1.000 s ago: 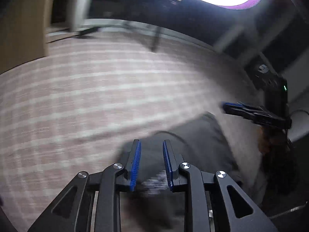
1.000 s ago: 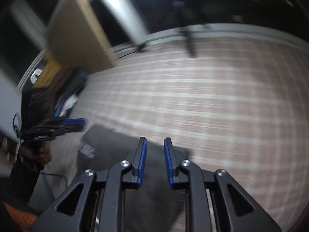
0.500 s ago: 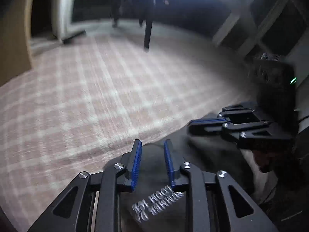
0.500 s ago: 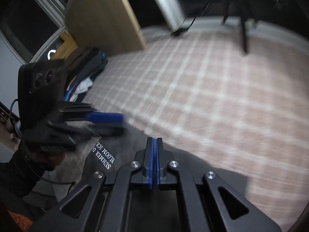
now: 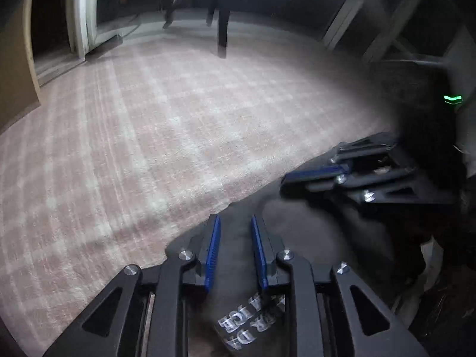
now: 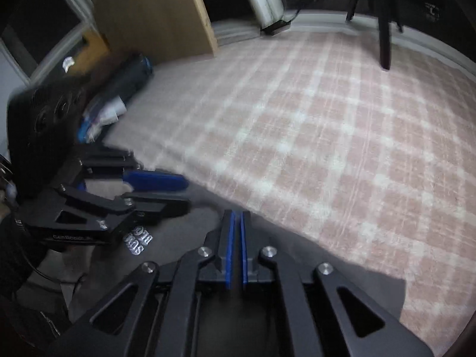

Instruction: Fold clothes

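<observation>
Blurred white lettering (image 5: 250, 324) on the dark garment (image 5: 297, 238) is partly hidden; left gripper (image 5: 235, 223) spread apart, right gripper (image 6: 237, 217) pinching its edge on the checked rug (image 6: 327, 136)

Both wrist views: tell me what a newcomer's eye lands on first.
The pink plaid carpet fills most of both views. A dark grey garment with white lettering lies at its near edge under both grippers. The right gripper has its blue-padded jaws nearly closed over the cloth; the left gripper hovers with jaws apart.
</observation>
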